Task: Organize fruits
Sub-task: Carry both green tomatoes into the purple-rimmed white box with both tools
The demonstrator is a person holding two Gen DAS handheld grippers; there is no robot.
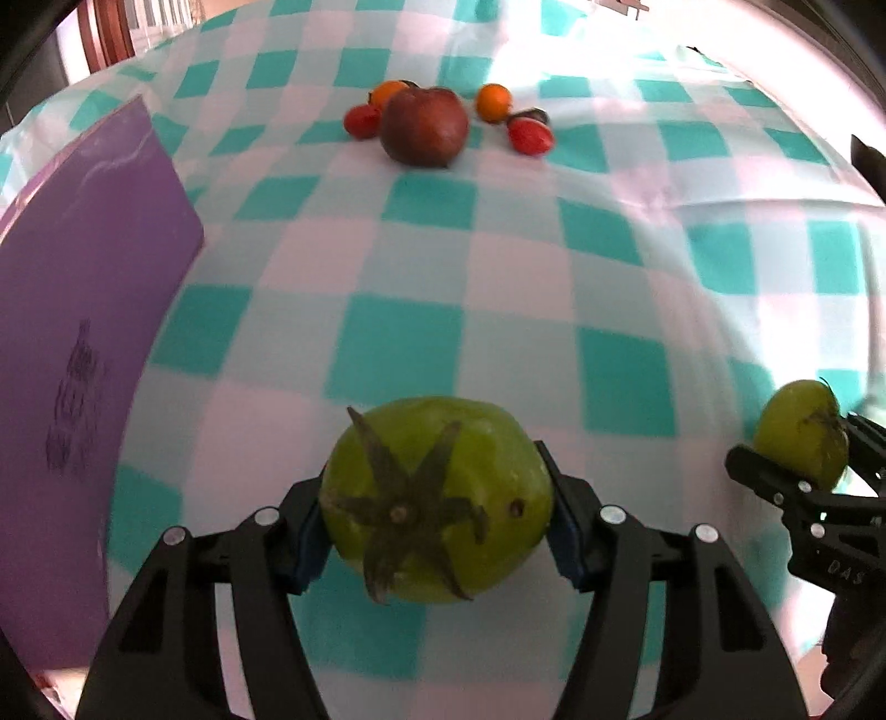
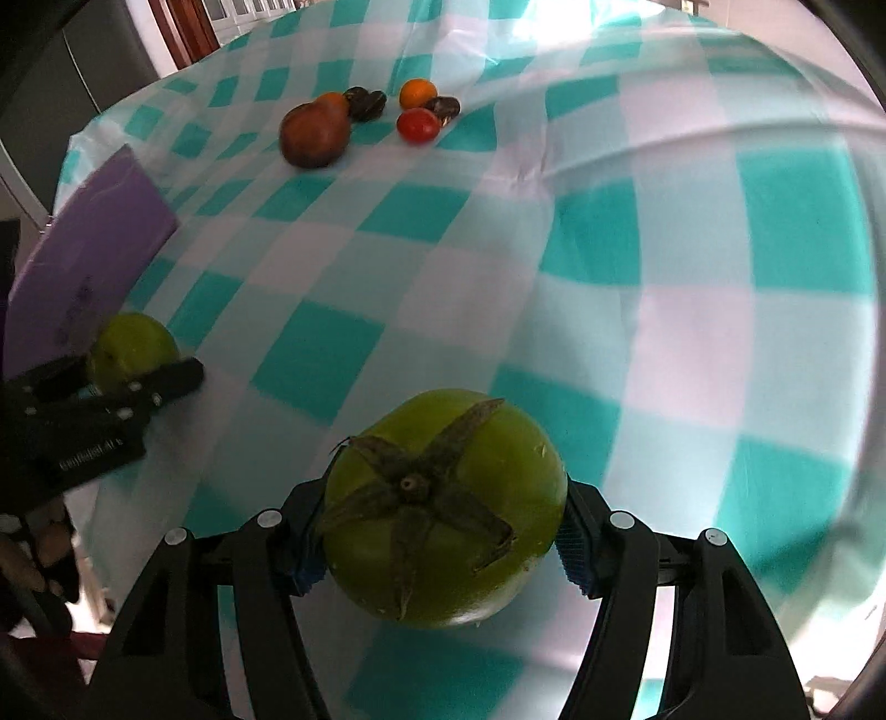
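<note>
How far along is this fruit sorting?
Midway, it seems. A pile of red and orange fruit already sits together at the far end of the cloth. The left gripper and right gripper each hold a green tomato, not yet set down. Their destination isn't visible.

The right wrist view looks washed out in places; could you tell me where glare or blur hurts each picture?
Right wrist view: glare bleaches the cloth at top centre, and its right edge smears. Left wrist view: glare whitens the upper right, and the board print is blurred.

Fruit cluster (image 1: pixel 437 119) far (board (image 1: pixel 83 310) left) on tablecloth (image 1: pixel 498 277)
</note>
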